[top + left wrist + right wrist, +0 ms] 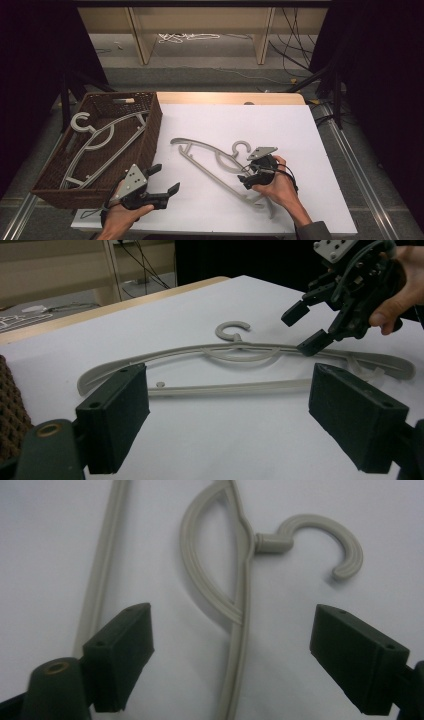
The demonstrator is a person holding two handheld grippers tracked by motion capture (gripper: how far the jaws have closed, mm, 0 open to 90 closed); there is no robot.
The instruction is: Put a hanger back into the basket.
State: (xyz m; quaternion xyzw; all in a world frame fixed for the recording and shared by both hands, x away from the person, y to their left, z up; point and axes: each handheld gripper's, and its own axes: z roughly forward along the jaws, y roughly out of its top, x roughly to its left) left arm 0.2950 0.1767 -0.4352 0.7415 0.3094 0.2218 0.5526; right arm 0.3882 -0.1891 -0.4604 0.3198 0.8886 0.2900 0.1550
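A brown woven basket [150, 125] sits on the worktop [210, 120], just past the left claw [162, 181] and off to its left side. A grey hanger [97, 142] lies inside it. Far beyond both claws, white cables [187, 37] lie on the floor [210, 50].

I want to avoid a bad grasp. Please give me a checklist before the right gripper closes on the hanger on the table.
1. Right gripper jaws open: ok.
2. Top arm of the grey hanger runs between its jaws: ok.
3. Hanger lies flat on the white table: ok.
4. Pads touching the hanger: not ok, a gap on both sides.
5. Left gripper open, apart from the hanger: ok.
6. Room left in the basket: cannot tell.
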